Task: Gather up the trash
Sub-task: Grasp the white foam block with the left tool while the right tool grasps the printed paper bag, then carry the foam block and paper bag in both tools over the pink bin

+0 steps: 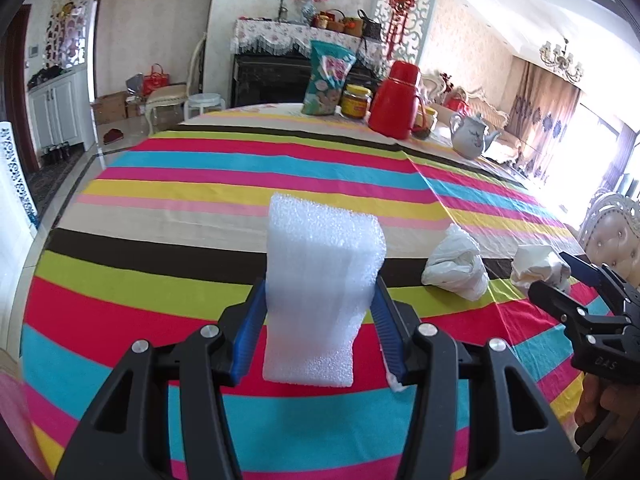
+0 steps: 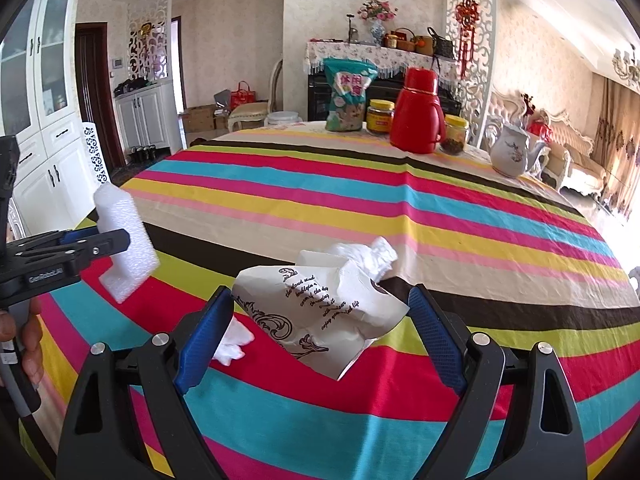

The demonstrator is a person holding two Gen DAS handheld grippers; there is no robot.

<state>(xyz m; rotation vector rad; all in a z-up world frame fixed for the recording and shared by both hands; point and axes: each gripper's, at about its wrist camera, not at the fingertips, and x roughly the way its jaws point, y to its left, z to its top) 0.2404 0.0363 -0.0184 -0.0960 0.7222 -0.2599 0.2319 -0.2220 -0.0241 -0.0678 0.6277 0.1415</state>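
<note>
My left gripper is shut on a white foam block, which stands upright between the blue pads, above the striped tablecloth. In the right wrist view the same foam block shows at far left in the left gripper. My right gripper has a crumpled white paper with dark print spanning both pads, so it is shut on it. That paper sits at the right gripper in the left wrist view. A crumpled white plastic bag lies on the cloth just beyond it.
A small white scrap lies on the cloth by my right gripper's left finger. At the table's far end stand a teal snack bag, a yellow-lidded jar, a red thermos and a white teapot. A padded chair stands at the right.
</note>
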